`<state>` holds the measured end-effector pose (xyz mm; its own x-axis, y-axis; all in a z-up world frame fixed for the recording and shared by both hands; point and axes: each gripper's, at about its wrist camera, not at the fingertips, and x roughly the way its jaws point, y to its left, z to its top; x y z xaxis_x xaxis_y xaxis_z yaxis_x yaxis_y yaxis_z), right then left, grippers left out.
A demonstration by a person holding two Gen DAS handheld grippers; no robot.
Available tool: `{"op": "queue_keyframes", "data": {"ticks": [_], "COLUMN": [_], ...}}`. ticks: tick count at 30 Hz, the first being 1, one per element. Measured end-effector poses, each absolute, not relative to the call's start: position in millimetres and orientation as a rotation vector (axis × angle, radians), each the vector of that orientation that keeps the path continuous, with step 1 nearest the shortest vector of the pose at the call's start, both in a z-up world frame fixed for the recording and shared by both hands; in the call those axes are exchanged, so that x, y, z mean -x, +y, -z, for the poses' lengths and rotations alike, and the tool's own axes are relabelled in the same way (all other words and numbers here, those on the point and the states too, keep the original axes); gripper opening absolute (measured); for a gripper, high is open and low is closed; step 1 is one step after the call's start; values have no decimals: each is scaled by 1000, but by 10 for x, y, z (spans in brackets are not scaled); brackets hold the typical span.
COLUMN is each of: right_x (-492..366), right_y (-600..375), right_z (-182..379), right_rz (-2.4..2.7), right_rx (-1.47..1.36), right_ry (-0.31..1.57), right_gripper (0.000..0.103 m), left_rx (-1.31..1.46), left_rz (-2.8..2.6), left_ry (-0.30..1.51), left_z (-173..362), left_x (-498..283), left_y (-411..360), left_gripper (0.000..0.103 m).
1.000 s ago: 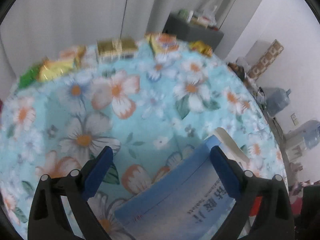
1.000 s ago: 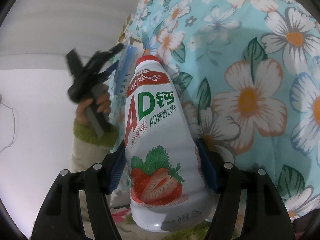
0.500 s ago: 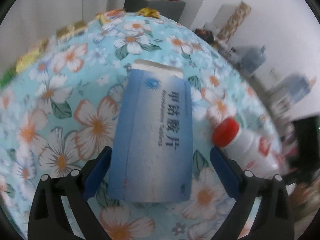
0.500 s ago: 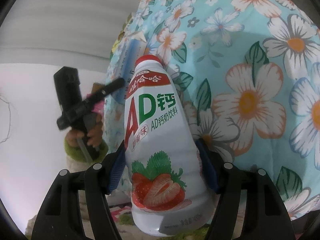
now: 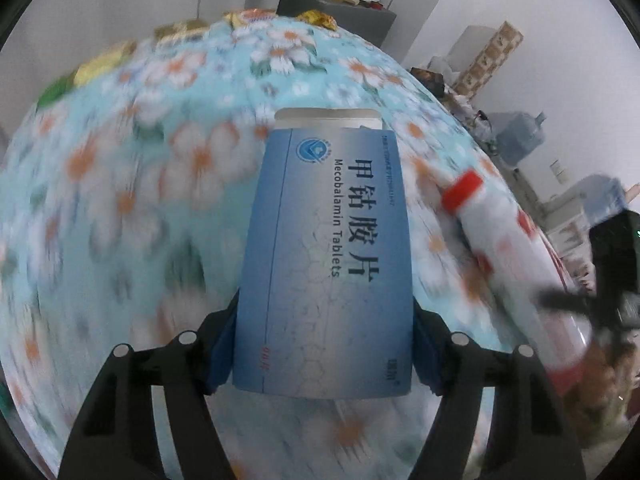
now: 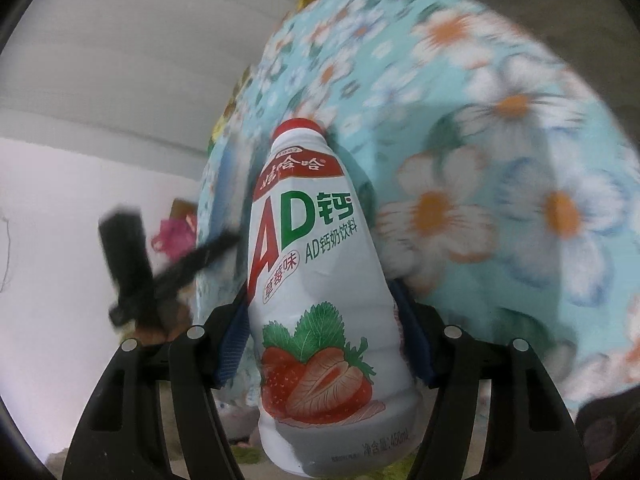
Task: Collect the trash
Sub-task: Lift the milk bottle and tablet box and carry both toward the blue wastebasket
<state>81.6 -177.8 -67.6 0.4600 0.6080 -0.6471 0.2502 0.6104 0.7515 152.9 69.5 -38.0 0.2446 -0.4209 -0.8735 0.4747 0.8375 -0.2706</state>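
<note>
Both grippers I'm running are loaded: left gripper point(image 5: 324, 344) has just closed its jaws onto one blue box point(image 5: 326, 256), right gripper point(image 6: 324, 344) clamps one white bottle point(image 6: 320, 280). Beneath them I see one floral cloth point(image 5: 120, 208), some wrappers point(image 5: 100, 64) along its far edge, two water jugs point(image 5: 520, 136) by the wall.

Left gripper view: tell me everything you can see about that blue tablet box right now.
The tablet box is a flat blue cardboard carton, fading paler toward its near end, printed with a round logo, Chinese characters and "Mecobalamin Tablets". A pale flap sticks out at its far end. It lies lengthwise between the left gripper's blue pads, which have just been closing and now meet its two long edges. The flowered cloth lies behind it, the drink bottle to its right.
</note>
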Motion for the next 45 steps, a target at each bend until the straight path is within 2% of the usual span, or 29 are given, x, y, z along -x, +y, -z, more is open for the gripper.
{"op": "queue_keyframes", "data": {"ticks": [7, 9, 14, 28, 36, 45], "right_x": [-566, -605, -741, -955, -947, -896], "right_y": [-1852, -1837, -1790, -1509, -1491, -1540], "right_z": [737, 723, 668, 594, 627, 630], "right_rz": [-222, -214, -193, -83, -59, -59], "right_rx": [-947, -923, -869, -551, -511, -526], "right_ry": [1095, 1106, 1125, 1164, 1167, 1162], "right_gripper": [63, 66, 72, 72, 64, 63], "left_rx": [17, 37, 16, -121, -196, -234], "left_rz": [585, 559, 535, 454, 417, 408], "left_ry": [1198, 1170, 1137, 1082, 1062, 1037], "left_z": [413, 384, 406, 502, 552, 541], "left_x": [-908, -898, -979, -1045, -1029, -968], "left_y": [798, 816, 753, 529, 453, 407], "left_gripper": [71, 83, 85, 85, 78, 70]}}
